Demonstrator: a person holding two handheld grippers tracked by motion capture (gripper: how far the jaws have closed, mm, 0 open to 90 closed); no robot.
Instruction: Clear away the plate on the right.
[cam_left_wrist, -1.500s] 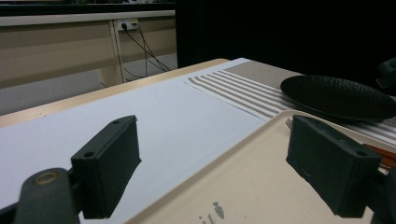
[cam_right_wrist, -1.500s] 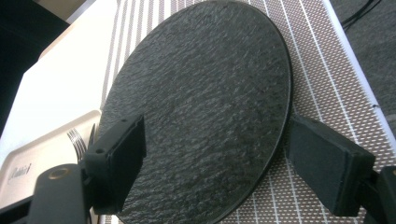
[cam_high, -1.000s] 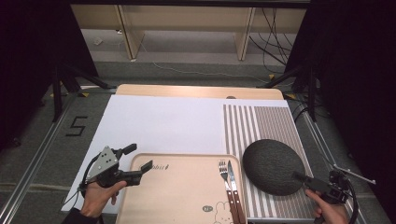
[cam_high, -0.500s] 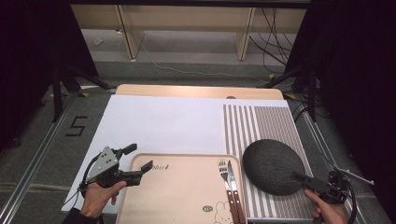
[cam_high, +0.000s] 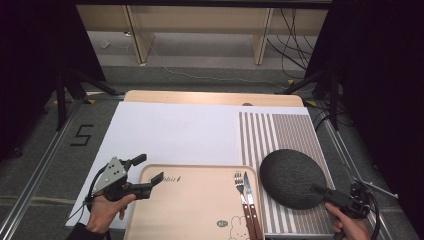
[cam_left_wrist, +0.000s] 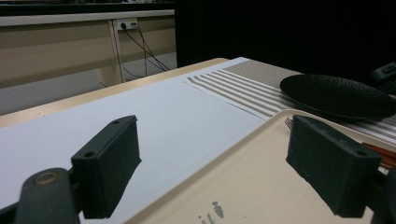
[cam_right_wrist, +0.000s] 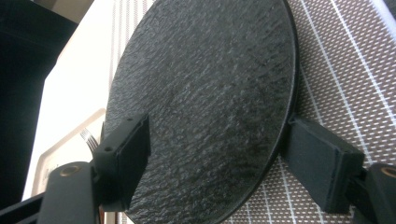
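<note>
Round black slate-textured plate (cam_high: 293, 178) sits on striped mat, near front right corner. Right gripper (cam_high: 322, 190) straddles plate's near rim, jaws wide, not yet clamped. Close squarely on rim, lift level. Left gripper (cam_high: 148, 170) gapes over beige tray (cam_high: 190, 210) corner, holding nothing.

Our room beyond the table

We see grey carpet floor (cam_high: 200, 67), a pale wooden bench (cam_high: 200, 20), trailing cables (cam_high: 287, 37), black curtains (cam_high: 370, 75), a taped "5" (cam_high: 81, 135).

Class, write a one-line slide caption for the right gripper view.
Open right gripper straddling the rim of a black plate on a striped mat.
</note>
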